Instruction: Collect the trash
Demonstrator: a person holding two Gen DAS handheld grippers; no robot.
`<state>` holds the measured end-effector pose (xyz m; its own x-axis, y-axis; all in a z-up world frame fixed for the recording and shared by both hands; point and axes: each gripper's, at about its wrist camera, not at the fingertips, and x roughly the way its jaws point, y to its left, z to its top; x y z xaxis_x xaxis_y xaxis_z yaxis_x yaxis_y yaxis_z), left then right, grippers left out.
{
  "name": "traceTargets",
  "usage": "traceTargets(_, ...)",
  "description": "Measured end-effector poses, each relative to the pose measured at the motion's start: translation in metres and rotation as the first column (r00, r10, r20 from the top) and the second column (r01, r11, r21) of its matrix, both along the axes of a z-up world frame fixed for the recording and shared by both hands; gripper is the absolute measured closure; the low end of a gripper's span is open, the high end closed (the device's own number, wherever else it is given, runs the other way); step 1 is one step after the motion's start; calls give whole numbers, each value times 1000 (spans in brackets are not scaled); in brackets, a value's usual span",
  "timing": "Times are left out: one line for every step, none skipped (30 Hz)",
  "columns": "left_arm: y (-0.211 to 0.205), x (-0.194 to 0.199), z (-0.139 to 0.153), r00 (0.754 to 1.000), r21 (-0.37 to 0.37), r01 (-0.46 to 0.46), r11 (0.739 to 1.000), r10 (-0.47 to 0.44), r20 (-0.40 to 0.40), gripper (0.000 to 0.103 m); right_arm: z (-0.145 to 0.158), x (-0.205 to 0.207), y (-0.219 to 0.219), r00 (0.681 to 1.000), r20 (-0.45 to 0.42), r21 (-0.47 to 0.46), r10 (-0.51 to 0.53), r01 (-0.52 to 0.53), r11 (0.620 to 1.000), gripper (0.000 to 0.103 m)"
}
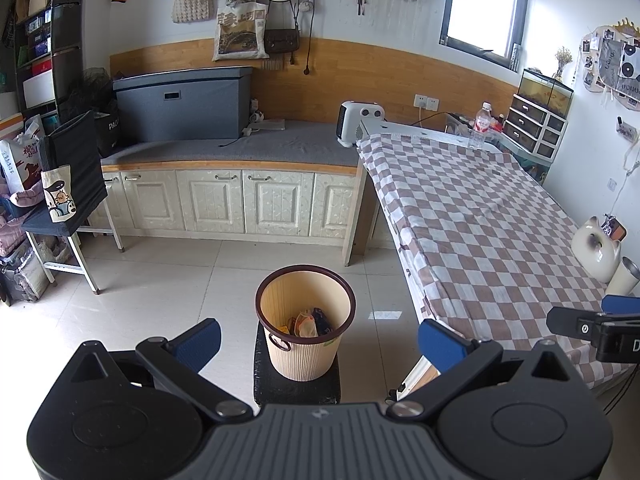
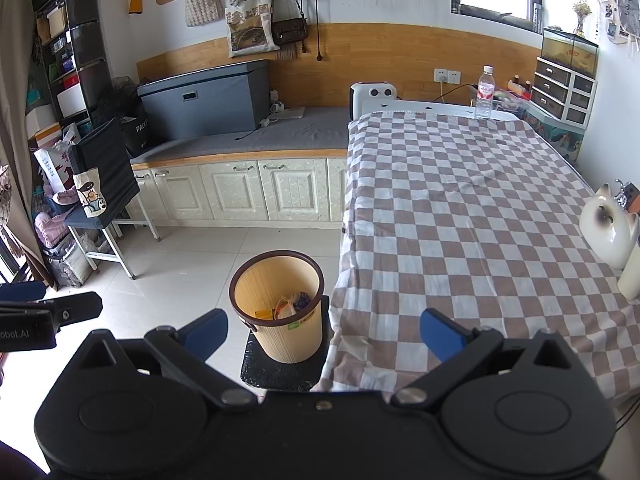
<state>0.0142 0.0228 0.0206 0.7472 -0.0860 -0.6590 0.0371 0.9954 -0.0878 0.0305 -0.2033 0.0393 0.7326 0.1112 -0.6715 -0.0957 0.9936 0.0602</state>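
Observation:
A beige trash bin (image 1: 306, 360) with a dark brown rim stands on a small black stool (image 1: 296, 390) on the floor beside the table; it also shows in the right wrist view (image 2: 298, 338). Crumpled wrappers (image 1: 310, 322) lie inside it, also seen in the right wrist view (image 2: 286, 306). My left gripper (image 1: 318, 340) is open and empty, above and in front of the bin. My right gripper (image 2: 324, 332) is open and empty, over the table's near left corner beside the bin. Each gripper's edge shows in the other's view.
A table with a brown-and-white checked cloth (image 2: 460, 216) fills the right. On it are a water bottle (image 2: 485, 92), a white cat-shaped vase (image 2: 608, 228) and a white cup (image 1: 626, 278). White cabinets (image 1: 232, 204) line the back wall. A chair with a tote bag (image 1: 66, 200) stands at left.

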Motion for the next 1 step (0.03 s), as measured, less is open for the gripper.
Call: traceTargets(0, 0, 0, 1000, 0, 0, 1000, 0, 0, 0, 0, 0, 0, 1000, 0, 0, 0, 0, 1000, 0)
